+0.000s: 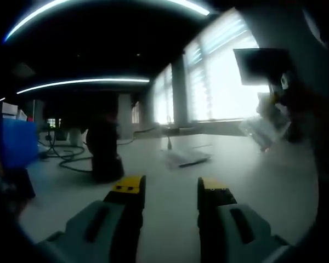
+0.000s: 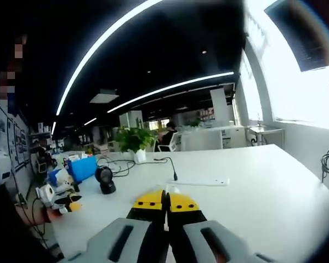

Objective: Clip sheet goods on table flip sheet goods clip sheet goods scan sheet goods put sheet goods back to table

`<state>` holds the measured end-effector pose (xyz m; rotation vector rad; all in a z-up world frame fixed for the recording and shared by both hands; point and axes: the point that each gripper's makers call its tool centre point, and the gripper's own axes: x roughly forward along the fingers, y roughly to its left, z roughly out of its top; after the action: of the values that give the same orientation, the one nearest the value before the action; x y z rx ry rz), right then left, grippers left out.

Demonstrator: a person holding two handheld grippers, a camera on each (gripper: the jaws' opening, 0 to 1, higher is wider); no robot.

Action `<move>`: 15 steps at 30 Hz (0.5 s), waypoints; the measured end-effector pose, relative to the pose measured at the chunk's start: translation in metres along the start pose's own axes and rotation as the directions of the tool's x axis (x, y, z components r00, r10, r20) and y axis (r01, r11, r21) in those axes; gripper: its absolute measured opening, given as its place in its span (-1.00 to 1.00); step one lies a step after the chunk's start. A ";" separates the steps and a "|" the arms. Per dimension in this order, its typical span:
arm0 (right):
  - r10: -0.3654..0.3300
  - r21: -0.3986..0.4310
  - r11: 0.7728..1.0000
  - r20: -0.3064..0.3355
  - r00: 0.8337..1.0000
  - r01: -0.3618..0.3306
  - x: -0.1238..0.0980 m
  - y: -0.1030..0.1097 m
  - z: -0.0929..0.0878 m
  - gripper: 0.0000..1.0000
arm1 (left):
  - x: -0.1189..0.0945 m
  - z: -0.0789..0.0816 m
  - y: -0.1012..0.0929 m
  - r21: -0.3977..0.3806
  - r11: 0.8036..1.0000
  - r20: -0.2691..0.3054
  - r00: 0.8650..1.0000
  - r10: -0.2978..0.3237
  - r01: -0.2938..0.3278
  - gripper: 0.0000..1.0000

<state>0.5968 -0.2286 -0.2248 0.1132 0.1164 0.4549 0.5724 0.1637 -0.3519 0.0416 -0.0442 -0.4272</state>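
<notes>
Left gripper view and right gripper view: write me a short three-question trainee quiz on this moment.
1. True or false: the left gripper has its jaws shut.
2. In the right gripper view, the right gripper has its jaws: A) wide open, B) shut together, C) around a cup.
3. Fill in: on the table, the box near the black device is coloured ____.
Key: 1 false; 2 B; 3 blue.

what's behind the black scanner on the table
Behind the black scanner run black cables, then a potted plant. The table under its base is hidden.
</notes>
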 end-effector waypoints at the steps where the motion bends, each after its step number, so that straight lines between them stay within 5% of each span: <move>1: -0.001 0.001 1.000 0.002 1.000 0.001 0.000 0.000 0.001 -1.00 | 0.000 0.000 0.000 0.001 1.000 0.000 1.000 -0.001 0.001 -0.40; 15: 0.017 -0.031 0.999 0.027 0.999 -0.017 0.015 0.019 0.021 -1.00 | 0.000 0.001 -0.001 0.000 1.000 0.005 1.000 -0.010 0.010 -0.40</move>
<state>0.6054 -0.2069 -0.2025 0.0899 0.0812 0.4718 0.5716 0.1625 -0.3514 0.0411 -0.0486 -0.4375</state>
